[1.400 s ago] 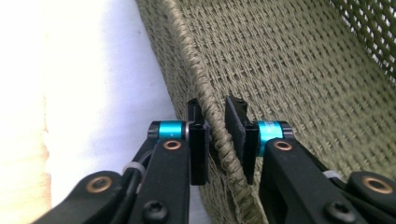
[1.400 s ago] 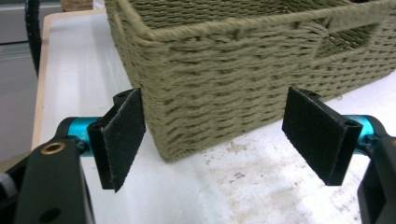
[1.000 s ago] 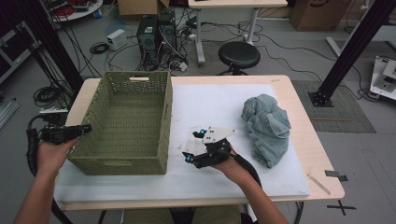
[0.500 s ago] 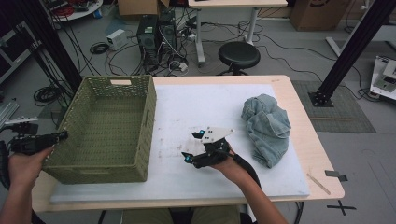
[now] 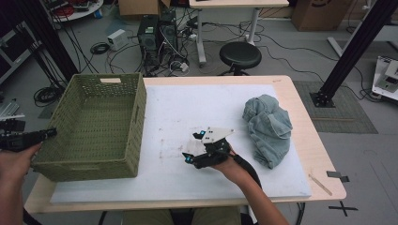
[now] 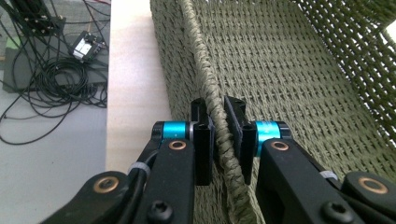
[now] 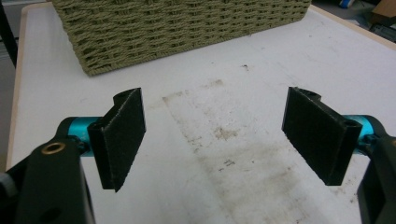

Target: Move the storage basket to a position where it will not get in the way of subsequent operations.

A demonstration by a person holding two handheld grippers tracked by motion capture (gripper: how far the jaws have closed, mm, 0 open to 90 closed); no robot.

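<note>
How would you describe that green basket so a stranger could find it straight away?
Start at the wooden table with its white mat; look to the mat's left end. There stands the green woven basket, open-topped and rectangular, its left rim pinched by the left hand-held gripper. Unlike the crumpled blue cloth on the right, it is stiff, woven and olive green.

No readable txt, labels, brand names or nos. anywhere: not on the woven basket (image 5: 94, 126), the table mat (image 5: 197, 108), or the cardboard boxes (image 5: 319, 11) at back.
</note>
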